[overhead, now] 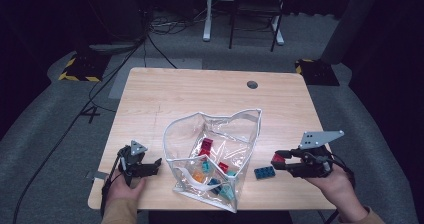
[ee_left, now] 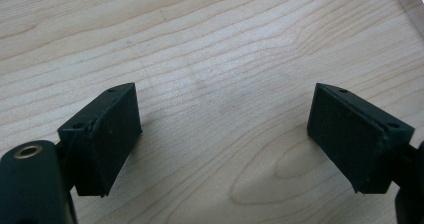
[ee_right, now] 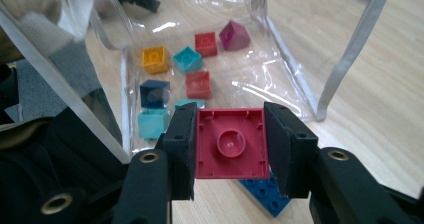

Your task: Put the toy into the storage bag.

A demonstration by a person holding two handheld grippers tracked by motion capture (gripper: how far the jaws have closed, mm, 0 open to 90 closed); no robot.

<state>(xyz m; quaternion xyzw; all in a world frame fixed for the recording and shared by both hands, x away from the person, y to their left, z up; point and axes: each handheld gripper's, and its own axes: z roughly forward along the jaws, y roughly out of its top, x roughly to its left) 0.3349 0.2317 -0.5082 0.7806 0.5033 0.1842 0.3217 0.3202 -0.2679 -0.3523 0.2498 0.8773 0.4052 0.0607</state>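
Right now my right gripper (ee_right: 230,144) is clamped on a red block (ee_right: 231,143), one black jaw pressed to each of its sides, its hollow underside facing the gripper's camera. In the high view that gripper (overhead: 280,161) is off the table (overhead: 200,91), near its right edge and close to the front, with the red block (overhead: 278,158) at its tip. Just below and beside it a blue block (overhead: 264,172) lies flat on the wood, between the gripper and the clear plastic bag (overhead: 245,121). The bag stands open in the middle of the table's front half, and loose blocks in red, orange, teal and dark blue lie on its bottom. My left gripper (overhead: 150,167) rests near the front left corner, just left of the bag. Its jaws are spread wide over bare wood, with nothing between them.
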